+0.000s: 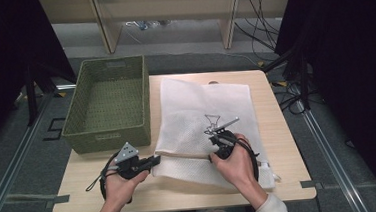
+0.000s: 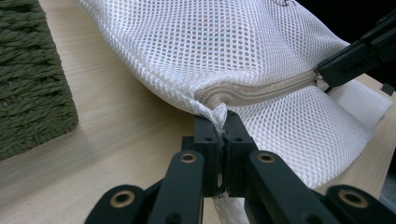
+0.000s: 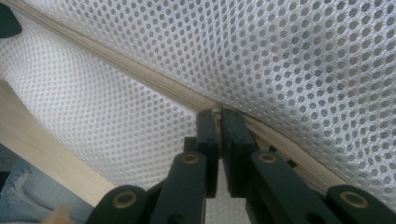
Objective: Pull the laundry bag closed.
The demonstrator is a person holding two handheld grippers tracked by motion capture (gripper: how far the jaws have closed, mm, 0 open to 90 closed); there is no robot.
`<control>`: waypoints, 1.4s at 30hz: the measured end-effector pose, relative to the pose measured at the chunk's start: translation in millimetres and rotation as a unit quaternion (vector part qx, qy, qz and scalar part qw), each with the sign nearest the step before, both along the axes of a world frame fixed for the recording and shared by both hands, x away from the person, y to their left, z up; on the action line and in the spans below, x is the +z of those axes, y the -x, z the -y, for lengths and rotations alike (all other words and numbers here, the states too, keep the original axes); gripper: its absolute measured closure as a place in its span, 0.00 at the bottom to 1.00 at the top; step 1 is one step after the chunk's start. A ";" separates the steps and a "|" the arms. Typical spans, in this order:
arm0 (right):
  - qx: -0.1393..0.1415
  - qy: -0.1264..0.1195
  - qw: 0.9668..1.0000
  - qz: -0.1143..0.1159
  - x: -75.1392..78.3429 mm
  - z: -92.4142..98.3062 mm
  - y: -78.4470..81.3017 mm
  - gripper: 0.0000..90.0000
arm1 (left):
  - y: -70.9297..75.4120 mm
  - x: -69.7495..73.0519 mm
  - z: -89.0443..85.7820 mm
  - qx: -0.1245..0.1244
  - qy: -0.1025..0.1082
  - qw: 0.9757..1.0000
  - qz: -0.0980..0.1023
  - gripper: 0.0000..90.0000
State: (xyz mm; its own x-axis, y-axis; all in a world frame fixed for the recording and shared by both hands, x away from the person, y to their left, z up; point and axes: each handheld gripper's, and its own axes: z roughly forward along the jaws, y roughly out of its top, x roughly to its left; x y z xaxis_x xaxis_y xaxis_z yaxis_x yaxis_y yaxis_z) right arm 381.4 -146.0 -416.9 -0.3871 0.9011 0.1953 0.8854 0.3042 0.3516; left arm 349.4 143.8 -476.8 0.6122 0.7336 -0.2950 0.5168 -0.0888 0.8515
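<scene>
A white mesh bag [image 1: 206, 109] lies flat on the wooden table [image 1: 278, 130], with its beige zipper [image 1: 184, 155] along the near side. My left gripper [image 1: 155, 160] is shut on the bag's left corner [image 2: 219, 112], at the end of the zipper [image 2: 261, 91]. My right gripper [image 1: 212, 157] is shut on the zipper line farther right [image 3: 218, 116]; whatever sits between its pads is hidden. In the left gripper view, the right gripper [image 2: 321, 74] shows pinching the zipper tape. The stretch of zipper [image 3: 140, 74] between the two grippers runs taut.
A green woven basket [image 1: 108, 104] stands empty at the table's left, right beside the bag and just beyond my left hand. The table's near edge [image 3: 42, 144] is close under the right gripper, with the person's jeans [image 3: 18, 196] below it.
</scene>
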 end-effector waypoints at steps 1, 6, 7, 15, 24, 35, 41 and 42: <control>0.001 0.000 1.000 0.003 0.2 -0.3 0.3 0.97 | -0.1 0.0 -0.2 0.000 0.000 1.000 0.000 0.95; 0.007 0.000 1.000 0.003 -0.7 0.4 -0.5 0.97 | -0.1 0.1 -0.2 -0.001 0.000 1.000 0.000 0.95; 0.012 0.003 1.000 0.007 -0.7 1.1 -0.9 0.97 | -0.1 0.0 -0.2 0.000 0.001 1.000 0.000 0.95; 0.005 -0.002 1.000 0.001 -1.1 0.5 -0.4 0.97 | 0.1 0.1 -0.1 -0.001 0.001 1.000 0.000 0.95; 0.002 -0.001 1.000 0.000 -2.0 3.9 -0.6 0.97 | -0.2 -0.1 -0.1 0.000 0.001 1.000 -0.001 0.95; 0.007 0.004 1.000 0.010 -3.5 7.0 -1.9 0.97 | -0.2 0.0 -0.4 -0.002 0.000 1.000 0.001 0.95; 0.003 0.001 1.000 0.006 -2.5 7.7 -0.9 0.97 | -0.6 0.2 -1.1 -0.008 -0.003 1.000 0.004 0.95; 0.002 0.004 1.000 0.006 -2.5 7.7 -0.7 0.97 | -0.5 0.2 -0.9 -0.007 -0.001 1.000 0.003 0.95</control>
